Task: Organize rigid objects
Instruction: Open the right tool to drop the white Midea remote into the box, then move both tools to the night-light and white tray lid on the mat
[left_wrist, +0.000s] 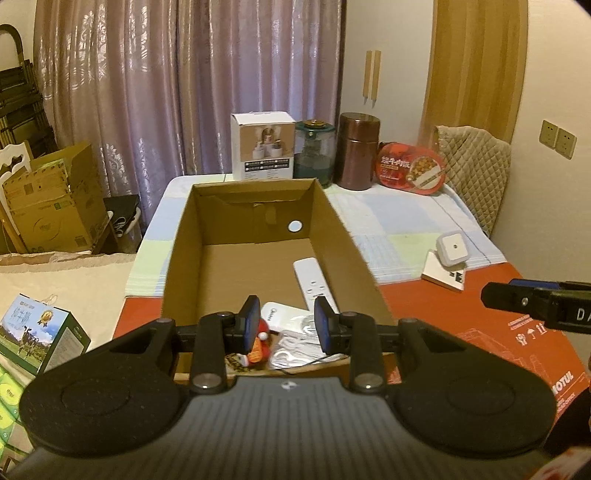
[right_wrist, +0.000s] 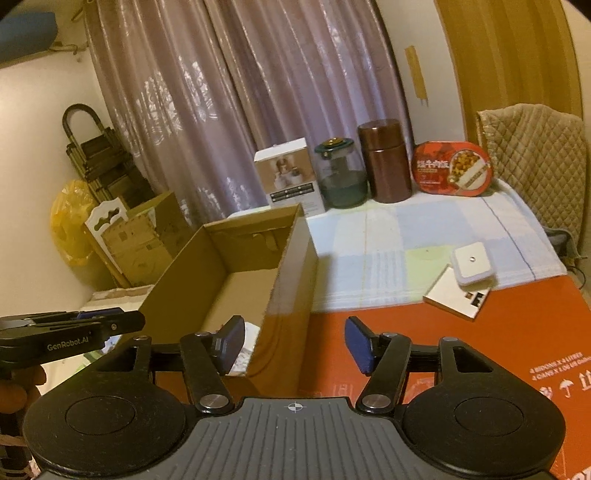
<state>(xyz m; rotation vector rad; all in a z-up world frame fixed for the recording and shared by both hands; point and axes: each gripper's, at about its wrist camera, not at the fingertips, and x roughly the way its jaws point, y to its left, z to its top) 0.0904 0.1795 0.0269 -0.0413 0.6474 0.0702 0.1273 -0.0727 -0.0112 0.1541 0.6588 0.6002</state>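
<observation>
An open cardboard box (left_wrist: 184, 236) (right_wrist: 291, 266) stands on the table. Inside it lie a white remote (left_wrist: 309, 278), a white Midea-marked item (left_wrist: 284, 314), a silvery packet (left_wrist: 295, 350) and a small red figure (left_wrist: 260, 341). My left gripper (left_wrist: 285, 323) is open, empty, above the box's near end; it also shows in the right wrist view (right_wrist: 74, 326). My right gripper (right_wrist: 295, 343) is open and empty, over the box's right wall and the red board (right_wrist: 443, 332). A white square device (left_wrist: 453, 248) (right_wrist: 474, 264) rests on a flat white box (left_wrist: 443, 275) (right_wrist: 456, 293).
At the table's back stand a white product box (left_wrist: 263, 146) (right_wrist: 290, 181), a green glass jar (left_wrist: 314, 151) (right_wrist: 341, 175), a brown canister (left_wrist: 359, 149) (right_wrist: 386, 160) and a red meal tub (left_wrist: 410, 168) (right_wrist: 452, 168). A quilted chair back (left_wrist: 476, 170) is right. Cartons (left_wrist: 51, 199) stand left.
</observation>
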